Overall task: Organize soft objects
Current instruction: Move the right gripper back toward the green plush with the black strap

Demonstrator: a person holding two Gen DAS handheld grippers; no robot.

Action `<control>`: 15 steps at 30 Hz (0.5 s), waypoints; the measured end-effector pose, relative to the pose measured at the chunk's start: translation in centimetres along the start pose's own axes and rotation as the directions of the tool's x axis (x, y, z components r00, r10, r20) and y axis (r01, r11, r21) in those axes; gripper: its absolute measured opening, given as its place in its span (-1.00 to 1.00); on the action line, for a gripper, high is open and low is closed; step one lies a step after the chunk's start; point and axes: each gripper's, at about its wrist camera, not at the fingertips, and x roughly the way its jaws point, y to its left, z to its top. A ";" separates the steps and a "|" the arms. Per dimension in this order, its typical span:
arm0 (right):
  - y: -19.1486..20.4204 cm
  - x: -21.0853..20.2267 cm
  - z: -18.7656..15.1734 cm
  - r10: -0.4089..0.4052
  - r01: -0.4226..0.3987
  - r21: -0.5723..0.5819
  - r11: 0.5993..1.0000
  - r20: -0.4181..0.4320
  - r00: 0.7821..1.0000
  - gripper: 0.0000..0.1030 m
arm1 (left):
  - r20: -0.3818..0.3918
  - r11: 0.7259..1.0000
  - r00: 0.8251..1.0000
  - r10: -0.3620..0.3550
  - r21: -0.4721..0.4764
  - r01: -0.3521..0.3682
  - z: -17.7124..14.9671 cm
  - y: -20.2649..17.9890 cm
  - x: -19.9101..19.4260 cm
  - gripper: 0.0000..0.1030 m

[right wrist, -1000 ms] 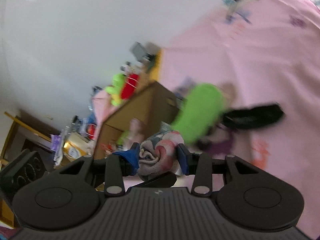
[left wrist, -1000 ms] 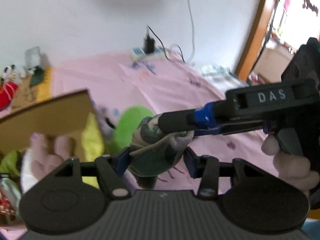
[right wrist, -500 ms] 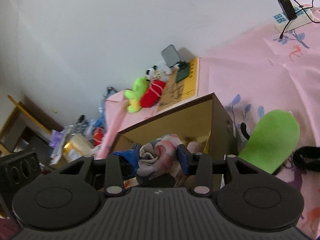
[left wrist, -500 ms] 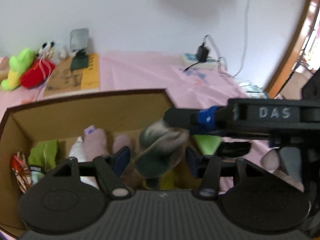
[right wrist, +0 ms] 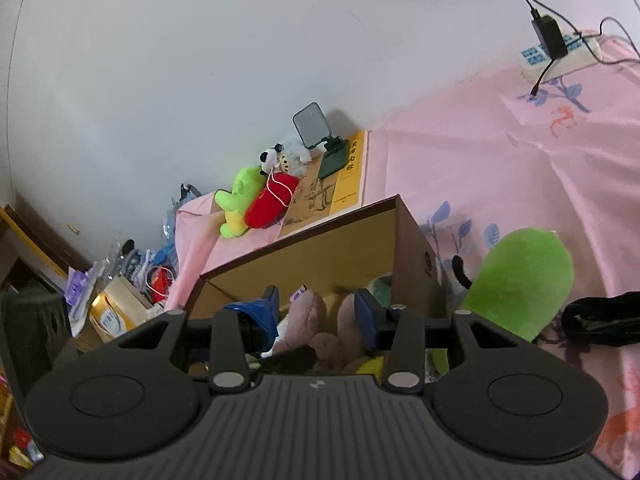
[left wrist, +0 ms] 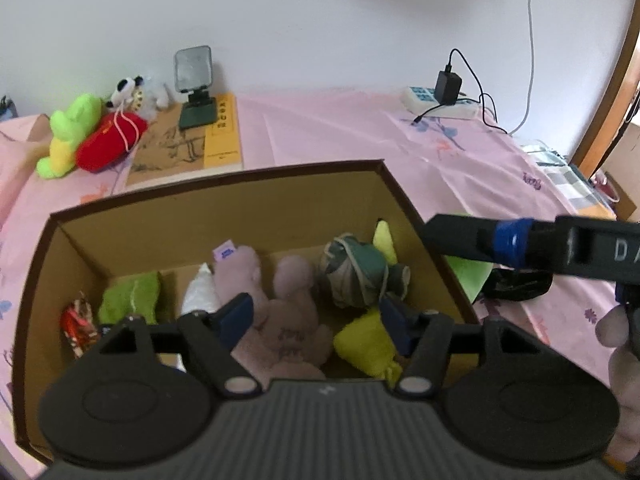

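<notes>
The left gripper (left wrist: 316, 322) hung over the open cardboard box (left wrist: 224, 188), its jaws opening, with nothing pressed between the blue pads. Just ahead of its right finger, down in the box, lay the grey-green bundled toy (left wrist: 356, 276), wrapped with a cord and clear of both pads. Directly under the gap sat a pink plush (left wrist: 288, 320); a yellow soft piece (left wrist: 366, 346) lay against the right finger's inner side, and a green cloth (left wrist: 132, 300) and a red wrapper (left wrist: 78, 326) rested well off to the left.

The right gripper (right wrist: 316, 312) came in from the right side of the left wrist view as a long black bar with blue tape, crossing the box's right wall. In its own camera its jaws stood apart over the box, pink plush ears (right wrist: 328, 316) showing through the gap; whether a pad brushed them could not quite be told, the spot being dim and crowded.

Beyond the box's far wall, on the pink sheet (left wrist: 340, 128), lay a yellow-spined book (left wrist: 192, 140) with a phone stand (left wrist: 194, 88) on it, and to its left a green plush (left wrist: 68, 132), a red plush (left wrist: 110, 142) and a small panda (left wrist: 128, 88). Far right, a power strip (left wrist: 438, 102) with a charger sat by the wall. A big green plush (right wrist: 520, 280) and a black strap (right wrist: 600, 318) lay outside the box's right wall.
</notes>
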 end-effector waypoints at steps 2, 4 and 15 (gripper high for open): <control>0.0 -0.4 -0.2 -0.018 0.019 -0.021 1.000 0.009 1.000 -0.48 | 0.005 1.000 1.000 0.011 0.011 -0.011 0.0 -0.5 -0.3 0.27; -0.2 -0.7 -0.4 -0.020 0.020 -0.023 1.000 0.010 1.000 -0.48 | 0.010 1.000 1.000 0.023 0.018 -0.023 0.0 -1.1 -0.6 0.28; -2.4 -2.8 -0.2 -0.018 0.018 -0.011 1.000 0.011 1.000 -0.48 | -0.005 0.993 0.994 0.112 0.030 -0.111 0.4 -4.3 -0.6 0.31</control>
